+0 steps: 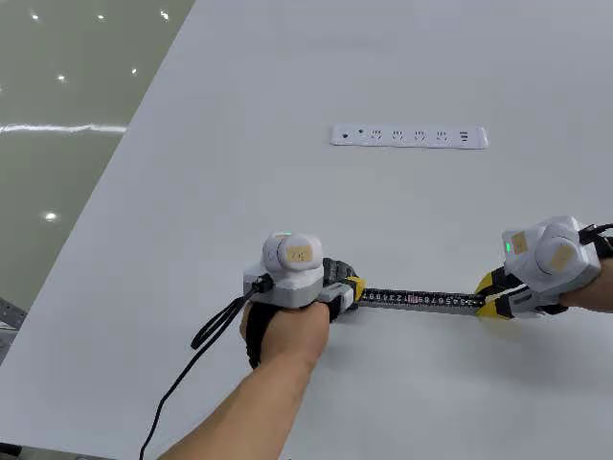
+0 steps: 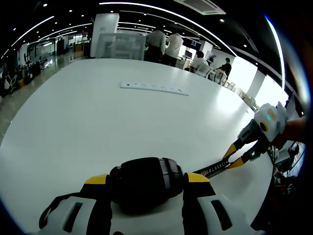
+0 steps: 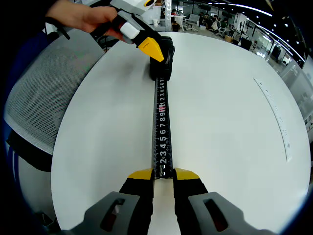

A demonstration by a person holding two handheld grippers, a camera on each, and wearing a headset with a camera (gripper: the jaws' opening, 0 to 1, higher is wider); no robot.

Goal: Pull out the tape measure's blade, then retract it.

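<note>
Nearest the person, at about six o'clock in the head view, a bare hand [image 1: 287, 331] held the left gripper [image 1: 345, 290]. Its jaws were clamped on either side of the black tape measure [image 1: 340, 272], which rested on the white surface [image 1: 239, 172]. The left gripper view showed the same hold: the left gripper [image 2: 146, 180] had its yellow-tipped jaws pressed against the tape measure [image 2: 145, 185]. A dark cable [image 1: 196, 350] trailed from that gripper toward seven o'clock.

From the case the blade [image 1: 421, 299] ran flat toward three o'clock to the right gripper [image 1: 485, 295], whose jaws were closed together on the blade's tip. In the right gripper view the right gripper [image 3: 163, 175] pinched the end of the numbered blade [image 3: 162, 122], which led straight to the tape measure [image 3: 161, 61] at twelve o'clock.

The pull-out step appeared to be in hand, with a short run of blade exposed. The next move would likely call for drawing the tip further toward three o'clock while the case was held firm, then guiding it back slowly so it did not snap.

Farther off, a white power strip [image 1: 409, 136] lay near one o'clock, well apart from the blade. A mesh chair [image 3: 44, 88] stood beside the surface's edge, and people [image 2: 166, 44] stood beyond its far side. Nothing blocked the blade's path.
</note>
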